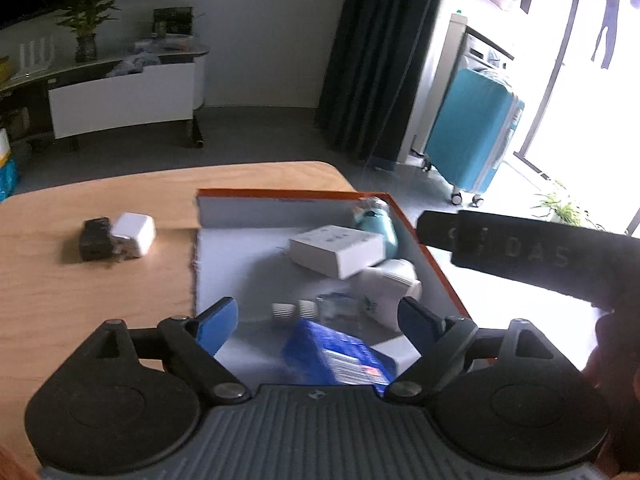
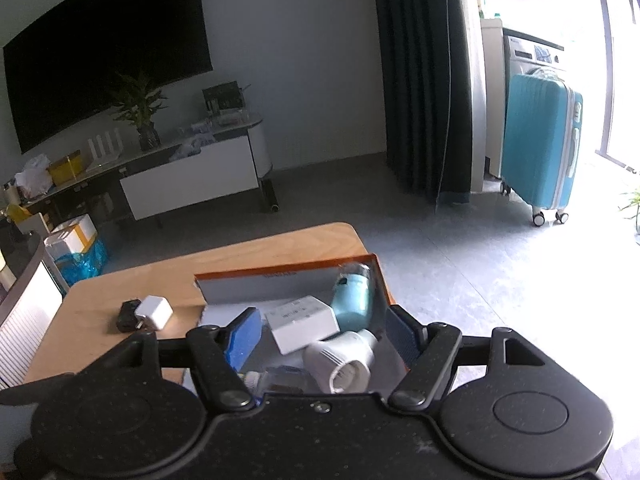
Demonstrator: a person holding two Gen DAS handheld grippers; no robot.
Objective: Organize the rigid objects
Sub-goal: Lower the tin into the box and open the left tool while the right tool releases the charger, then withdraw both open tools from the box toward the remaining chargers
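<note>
While both claws are hovering over the orange-rimmed box on the wooden surface, the left claw is standing wide open above a blue carton, gripping nothing. The right claw is gaping open too, empty. Lying inside the box are a white carton, a teal bottle and a white socket. A white charger is touching a black block outside, left of the box.

Teal suitcase upright on wheels beside washing machine. Dark curtain hangs left of it. Black screen on wall above low cabinet; potted plant on cabinet top (leaves dim, backlit).
</note>
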